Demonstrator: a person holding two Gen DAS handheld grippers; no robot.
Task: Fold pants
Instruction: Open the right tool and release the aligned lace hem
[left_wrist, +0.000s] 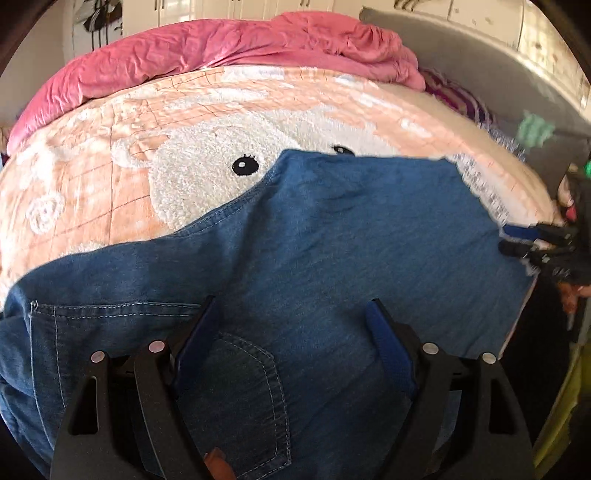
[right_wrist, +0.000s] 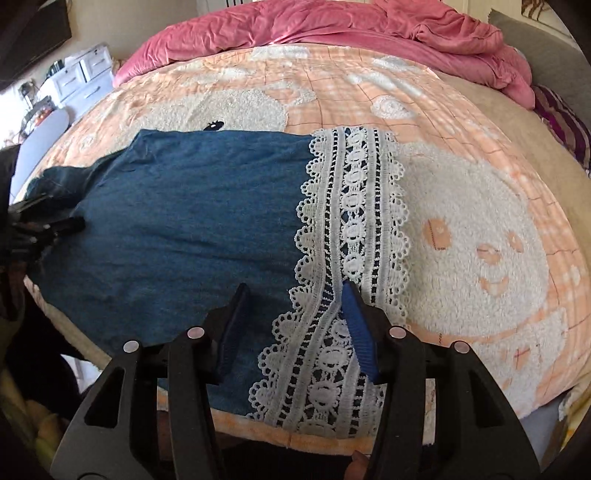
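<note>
Blue denim pants (left_wrist: 332, 240) lie flat across a peach bear-patterned blanket (left_wrist: 92, 184) on the bed. In the left wrist view my left gripper (left_wrist: 291, 301) hangs open just above the seat, its jaws on either side of a back pocket (left_wrist: 240, 387) with nothing pinched. The right wrist view shows the pants (right_wrist: 184, 206) ending in a white lace hem (right_wrist: 354, 206). My right gripper (right_wrist: 294, 286) stands open over that hem, one pad by the lace and one over the denim. Each gripper shows in the other's view, the right gripper (left_wrist: 532, 243) at the lace end and the left gripper (right_wrist: 55, 225) at the waist end.
A crumpled pink duvet (left_wrist: 240, 44) is bunched along the far side of the bed (right_wrist: 332, 26). A grey padded headboard (left_wrist: 461, 48) rises at the right. White drawers (right_wrist: 81, 77) stand past the bed's left edge. The blanket (right_wrist: 480, 240) stretches out beyond the hem.
</note>
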